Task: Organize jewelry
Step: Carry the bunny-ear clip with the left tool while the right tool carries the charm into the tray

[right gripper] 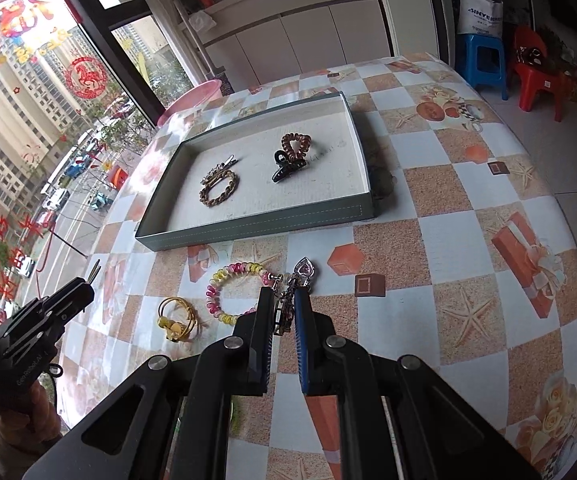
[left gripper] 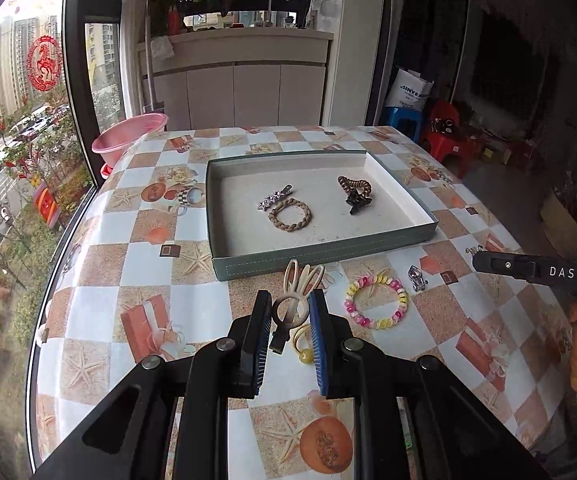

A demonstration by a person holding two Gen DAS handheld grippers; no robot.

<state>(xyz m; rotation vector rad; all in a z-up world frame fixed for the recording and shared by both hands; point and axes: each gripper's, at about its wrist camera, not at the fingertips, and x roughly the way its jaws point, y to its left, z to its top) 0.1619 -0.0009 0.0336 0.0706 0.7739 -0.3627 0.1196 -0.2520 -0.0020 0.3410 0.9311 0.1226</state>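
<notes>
A grey-green tray (left gripper: 320,258) (right gripper: 248,226) holds a silver star clip (left gripper: 274,199), a braided beige ring (left gripper: 290,220), a brown coil tie (left gripper: 354,186) and a black claw clip (right gripper: 287,168). My left gripper (left gripper: 289,310) is shut on a cream rabbit-ear hair clip (left gripper: 294,300), just in front of the tray. My right gripper (right gripper: 284,308) is shut on a silver heart pendant clip (right gripper: 294,292). A pink-yellow coil bracelet (left gripper: 376,300) (right gripper: 234,290) and a yellow hair tie (right gripper: 176,318) lie on the table.
The table has a checkered starfish cloth (right gripper: 448,216). A small silver charm (left gripper: 416,278) lies right of the bracelet. A pink basin (left gripper: 128,138) sits at the far left edge by the window. Red and blue stools (right gripper: 528,68) stand beyond the table.
</notes>
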